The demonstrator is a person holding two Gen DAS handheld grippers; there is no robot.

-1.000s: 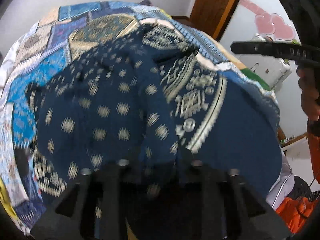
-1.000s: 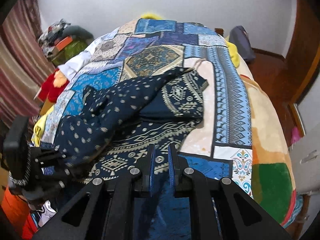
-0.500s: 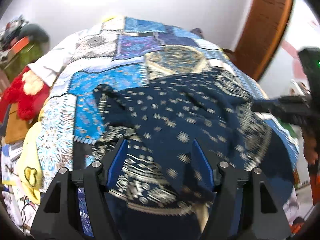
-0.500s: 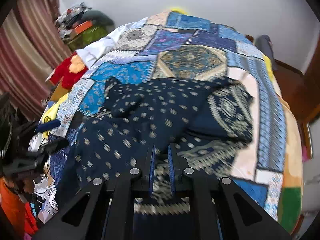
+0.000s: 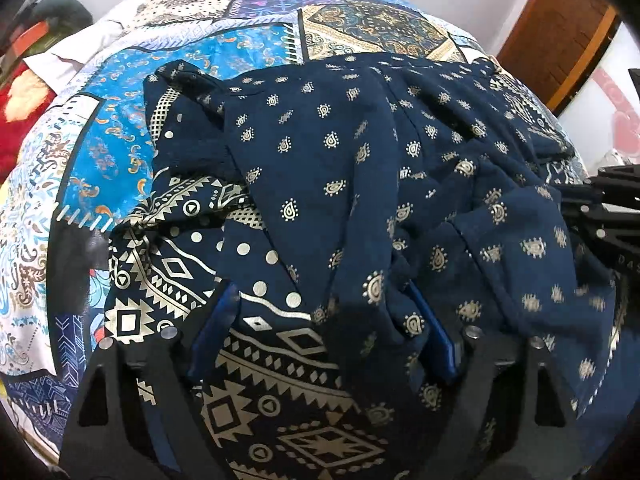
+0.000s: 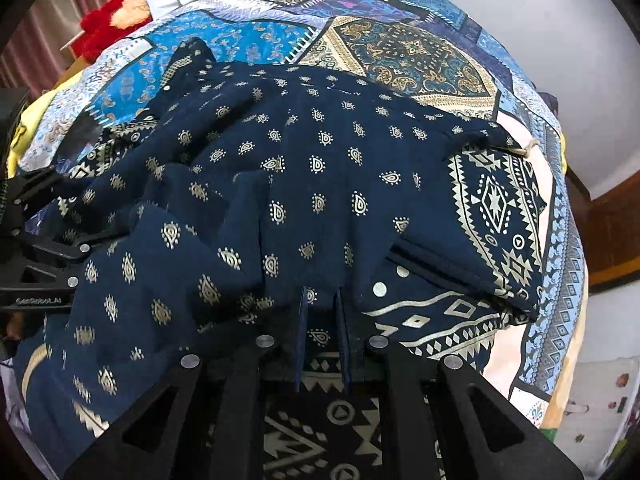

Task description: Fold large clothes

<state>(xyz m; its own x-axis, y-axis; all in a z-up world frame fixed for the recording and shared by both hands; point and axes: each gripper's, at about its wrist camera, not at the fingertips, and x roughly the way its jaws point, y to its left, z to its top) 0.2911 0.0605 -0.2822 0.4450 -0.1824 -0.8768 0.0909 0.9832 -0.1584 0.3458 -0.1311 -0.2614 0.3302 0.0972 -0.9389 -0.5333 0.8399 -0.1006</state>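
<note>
The navy dress (image 5: 320,184) lies rumpled across the near part of the patchwork bedspread (image 5: 120,128). The left gripper (image 5: 324,300) has just been opening, its jaws spread over the cloth. The right gripper (image 6: 321,300) is clamped on a fold near the bed's near edge.

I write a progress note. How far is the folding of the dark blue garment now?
Done: one fold, the navy garment is doubled over itself on the patchwork bedspread. In hand: the left gripper has just been opening, its jaws wide; the right gripper is shut on cloth. Left: smoothing rumpled layers and further folds.
</note>
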